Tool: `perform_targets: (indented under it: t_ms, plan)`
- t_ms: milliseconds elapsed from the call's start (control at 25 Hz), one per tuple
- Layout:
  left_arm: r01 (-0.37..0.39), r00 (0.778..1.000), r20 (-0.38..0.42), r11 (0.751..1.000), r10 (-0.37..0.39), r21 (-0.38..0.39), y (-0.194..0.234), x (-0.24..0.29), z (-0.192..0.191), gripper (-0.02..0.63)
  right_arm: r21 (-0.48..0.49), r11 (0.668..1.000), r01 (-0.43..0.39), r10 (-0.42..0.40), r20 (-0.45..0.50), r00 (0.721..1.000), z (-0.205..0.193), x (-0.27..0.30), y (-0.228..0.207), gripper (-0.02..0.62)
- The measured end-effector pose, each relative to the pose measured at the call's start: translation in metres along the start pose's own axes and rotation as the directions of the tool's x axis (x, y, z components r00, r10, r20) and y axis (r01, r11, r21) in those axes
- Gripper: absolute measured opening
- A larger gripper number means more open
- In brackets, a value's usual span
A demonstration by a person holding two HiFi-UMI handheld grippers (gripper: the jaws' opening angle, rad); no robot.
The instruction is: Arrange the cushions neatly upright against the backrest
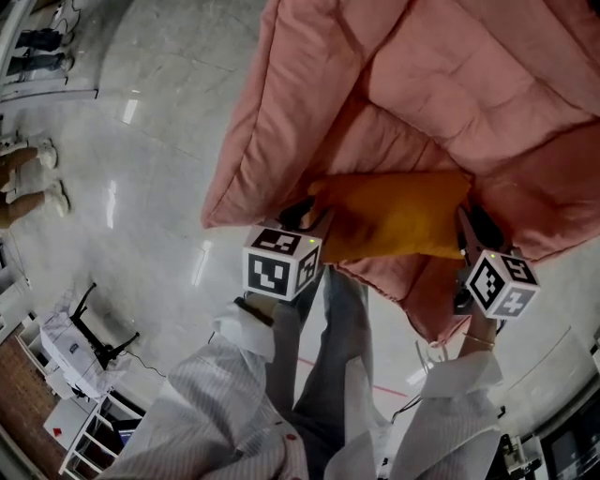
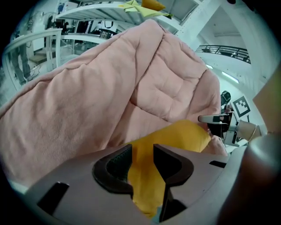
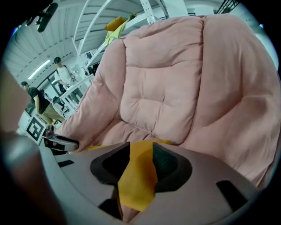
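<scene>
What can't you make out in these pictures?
1. Pink chair base: hidden under its padding, all views.
2. Yellow cushion corners: head view, covered by left claw and right claw.
3. Bystander: right gripper view, too small.
4. Yellow shelf items: left gripper view, cut by top edge.

Lighting is bright, even and from overhead; a ceiling strip light [image 3: 41,68] burns white. Streaks of glare lie on the polished floor [image 1: 159,187]. Soft shadow fills the folds of the pink chair [image 1: 309,103]. The yellow cushion [image 1: 398,214] reads dull orange in the head view and brighter in the gripper views. All views bend strongly, with black corners. The nearest foreground in the gripper views smears out of focus.
</scene>
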State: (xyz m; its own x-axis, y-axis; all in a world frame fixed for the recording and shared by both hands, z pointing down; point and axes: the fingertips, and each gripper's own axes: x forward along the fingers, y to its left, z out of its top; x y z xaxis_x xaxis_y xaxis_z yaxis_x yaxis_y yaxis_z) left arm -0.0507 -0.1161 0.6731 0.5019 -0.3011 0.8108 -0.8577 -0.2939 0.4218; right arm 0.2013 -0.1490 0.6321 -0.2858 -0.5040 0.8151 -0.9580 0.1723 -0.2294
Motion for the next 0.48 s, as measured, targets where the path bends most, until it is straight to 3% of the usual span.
perform_targets:
  t_ms: [200, 480]
  plan:
    - [0.016, 0.999, -0.045, 0.999, -0.018, -0.027, 0.002, 0.005, -0.015, 0.215, 0.0, 1.0, -0.01, 0.01, -0.076, 0.997, -0.01, 0.006, -0.007, 0.182]
    - [0.027, 0.992, -0.118, 0.995, -0.038, -0.092, 0.01, 0.013, -0.038, 0.31, 0.053, 0.998, -0.025, 0.031, -0.117, 0.993, -0.021, 0.014, -0.014, 0.206]
